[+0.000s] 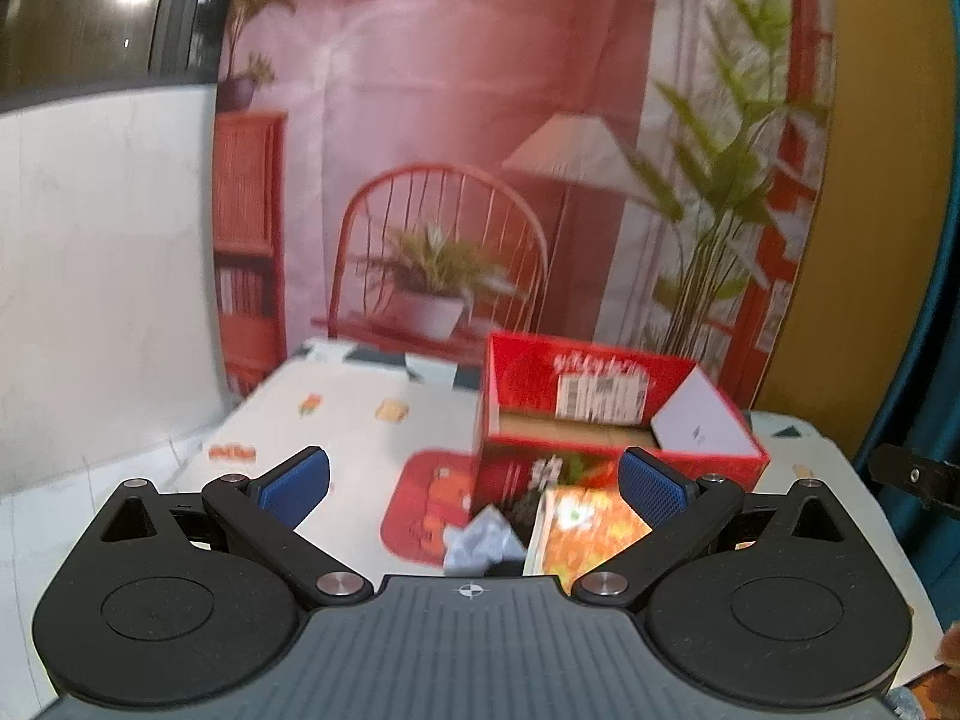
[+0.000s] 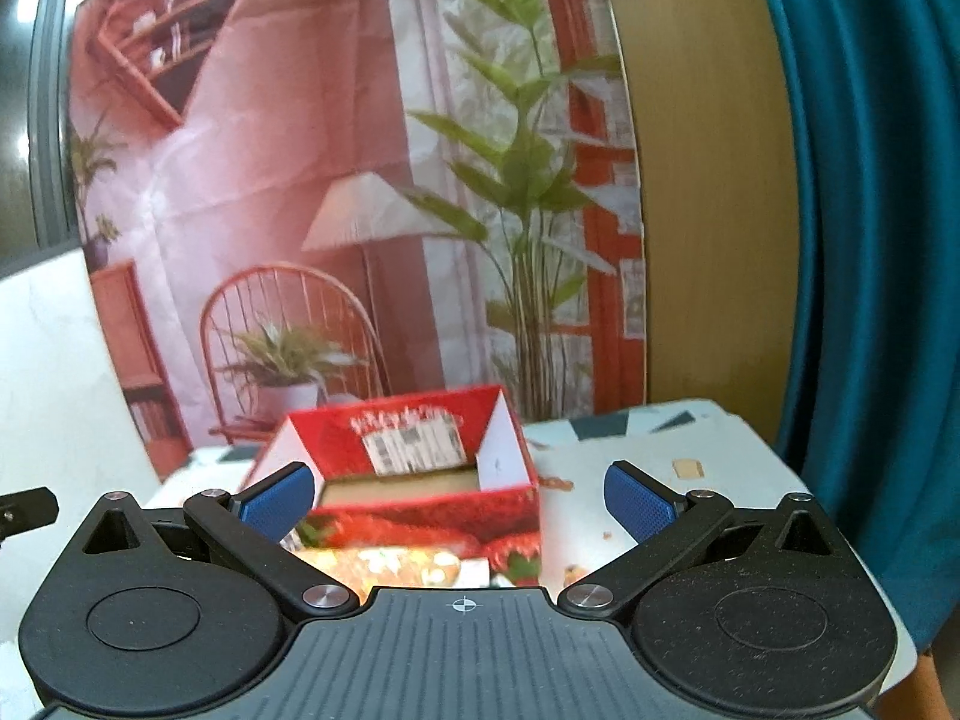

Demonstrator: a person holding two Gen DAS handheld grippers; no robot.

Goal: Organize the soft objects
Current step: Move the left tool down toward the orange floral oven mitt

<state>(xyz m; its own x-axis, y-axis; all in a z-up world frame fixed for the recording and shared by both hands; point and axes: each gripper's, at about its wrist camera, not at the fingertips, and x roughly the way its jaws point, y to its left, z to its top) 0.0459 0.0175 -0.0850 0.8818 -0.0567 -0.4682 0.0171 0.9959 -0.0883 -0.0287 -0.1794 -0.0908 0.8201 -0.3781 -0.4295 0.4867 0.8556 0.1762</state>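
Observation:
An open red cardboard box [image 1: 606,414] stands on the white table [image 1: 360,414]; it also shows in the right wrist view [image 2: 420,468]. Its inside looks empty apart from a brown bottom. A crumpled grey-blue soft cloth [image 1: 480,543] lies in front of the box, next to an orange patterned packet [image 1: 591,531]. My left gripper [image 1: 474,483] is open and empty, above and short of the cloth. My right gripper [image 2: 459,498] is open and empty, in front of the box. The packet shows below it [image 2: 396,564].
A red mat [image 1: 423,504] lies on the table left of the box. A printed backdrop of a room [image 1: 480,150] hangs behind the table. A teal curtain [image 2: 864,240] hangs at the right. The right gripper's tip [image 1: 912,474] shows at the left view's right edge.

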